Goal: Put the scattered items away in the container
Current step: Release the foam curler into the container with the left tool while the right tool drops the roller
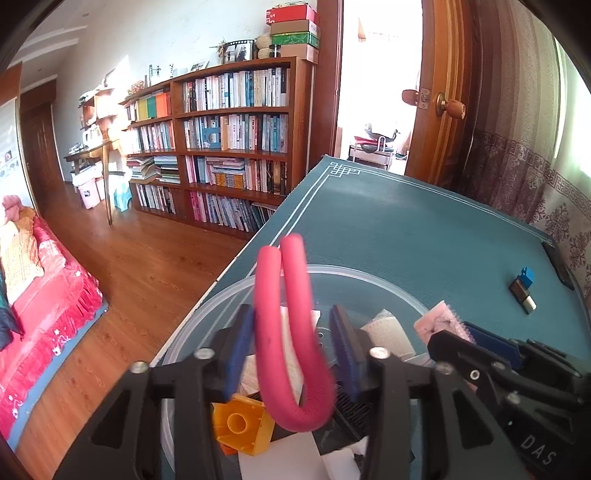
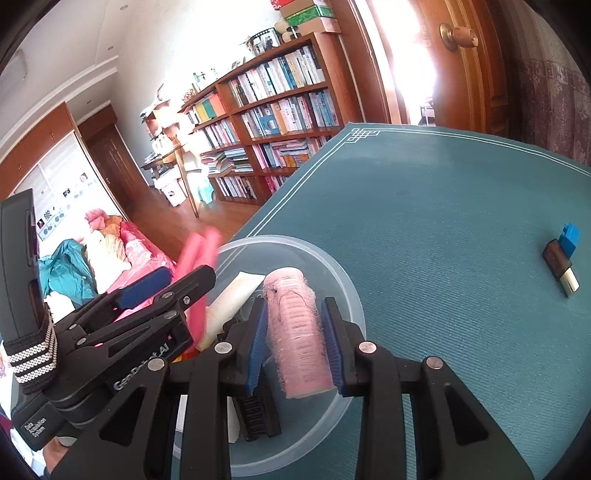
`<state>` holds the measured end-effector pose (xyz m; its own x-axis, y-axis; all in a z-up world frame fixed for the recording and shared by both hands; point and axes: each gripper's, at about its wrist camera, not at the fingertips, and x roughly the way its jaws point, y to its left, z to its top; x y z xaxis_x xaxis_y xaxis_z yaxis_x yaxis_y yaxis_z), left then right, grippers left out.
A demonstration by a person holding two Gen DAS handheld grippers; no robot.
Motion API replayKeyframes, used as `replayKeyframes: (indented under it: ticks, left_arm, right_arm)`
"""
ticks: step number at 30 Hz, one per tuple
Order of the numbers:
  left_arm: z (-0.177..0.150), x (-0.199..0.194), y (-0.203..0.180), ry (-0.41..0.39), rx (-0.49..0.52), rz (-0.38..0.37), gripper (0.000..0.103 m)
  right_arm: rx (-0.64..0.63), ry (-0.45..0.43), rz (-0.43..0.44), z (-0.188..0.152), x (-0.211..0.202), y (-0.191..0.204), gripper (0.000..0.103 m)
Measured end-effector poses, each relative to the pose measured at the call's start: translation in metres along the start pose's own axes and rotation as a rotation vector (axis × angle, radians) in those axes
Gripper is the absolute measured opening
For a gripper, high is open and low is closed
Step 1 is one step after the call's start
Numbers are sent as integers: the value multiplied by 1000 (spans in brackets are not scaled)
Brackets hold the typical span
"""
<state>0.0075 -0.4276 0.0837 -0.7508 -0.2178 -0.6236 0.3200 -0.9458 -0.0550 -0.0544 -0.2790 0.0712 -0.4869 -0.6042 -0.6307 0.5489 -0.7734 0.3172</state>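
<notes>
A big brown bookshelf (image 1: 221, 147) full of books stands against the white wall (image 1: 147, 48). Boxes (image 1: 293, 31) are piled on top of it. The floor (image 1: 147, 266) is shiny brown wood. A bed with a red cover (image 1: 48, 295) sits off to the left. A wooden door (image 1: 443, 92) stands open, and bright light comes through the doorway (image 1: 376, 74).

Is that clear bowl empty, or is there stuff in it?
Not empty: the clear bowl holds a yellow block, a black comb and a tube.
</notes>
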Motion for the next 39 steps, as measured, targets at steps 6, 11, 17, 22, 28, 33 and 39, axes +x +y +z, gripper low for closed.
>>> replayKeyframes:
  ticks: [6, 11, 17, 22, 28, 33, 39]
  left_arm:
    - [2, -6, 10, -27, -32, 13, 81]
    - [2, -5, 18, -25, -48, 21, 81]
    - [2, -6, 22, -16, -52, 20, 81]
    - [1, -7, 24, -13, -55, 24, 82]
    - [-1, -7, 26, -3, -64, 20, 84]
    - [-3, -7, 17, 1, -44, 15, 85]
    - [-4, -7, 6, 11, -15, 13, 88]
  right_arm:
    - [16, 17, 9, 0, 1, -4, 34]
    - [8, 27, 19, -2, 2, 1, 34]
    - [-33, 69, 50, -10, 8, 12, 34]
    - [-34, 79, 64, -14, 7, 15, 34]
    - [-1, 53, 55, -14, -2, 9, 34]
    - [22, 32, 49, -14, -9, 3, 36]
    - [47, -2, 37, -16, -21, -7, 41]
